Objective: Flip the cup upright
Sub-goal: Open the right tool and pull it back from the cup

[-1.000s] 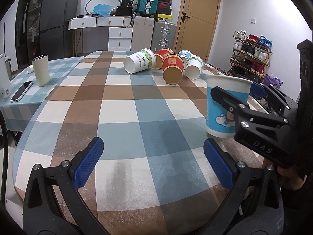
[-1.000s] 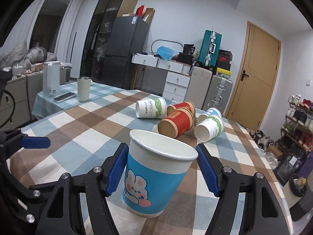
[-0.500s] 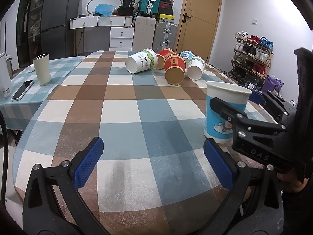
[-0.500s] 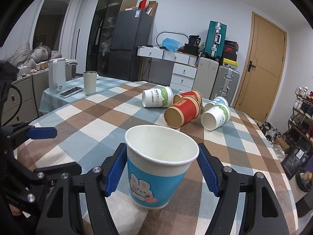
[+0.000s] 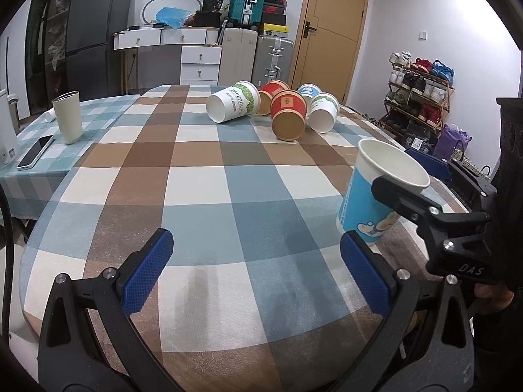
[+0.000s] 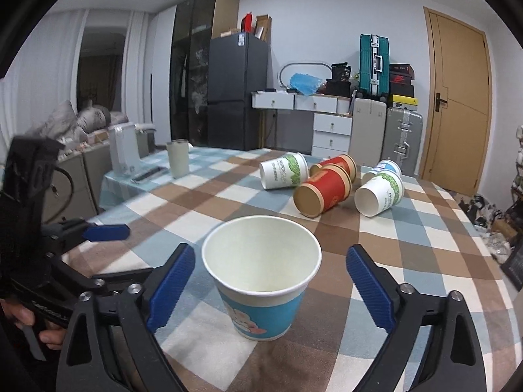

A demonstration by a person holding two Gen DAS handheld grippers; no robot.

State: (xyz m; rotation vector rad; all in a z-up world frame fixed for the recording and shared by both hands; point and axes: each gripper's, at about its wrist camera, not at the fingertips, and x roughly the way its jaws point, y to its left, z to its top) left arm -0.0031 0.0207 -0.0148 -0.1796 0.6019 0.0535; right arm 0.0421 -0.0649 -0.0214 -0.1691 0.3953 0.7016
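Observation:
A blue paper cup with a rabbit print (image 6: 261,281) stands upright on the checked tablecloth, mouth up. It also shows in the left wrist view (image 5: 376,196) at the right. My right gripper (image 6: 271,287) is open; its blue pads stand on either side of the cup with a gap on each side. My left gripper (image 5: 258,274) is open and empty over the near part of the table, left of the cup.
Several paper cups lie on their sides at the far end: a white-green one (image 5: 233,106), a red one (image 5: 289,114), another white-green one (image 5: 323,112). A tall mug (image 5: 68,117) and a phone (image 5: 35,152) sit at the left. The table edge (image 5: 425,228) runs close behind the cup.
The right gripper has opened wider and pulled back and up, leaving the blue cup standing on the table. The left gripper has barely moved.

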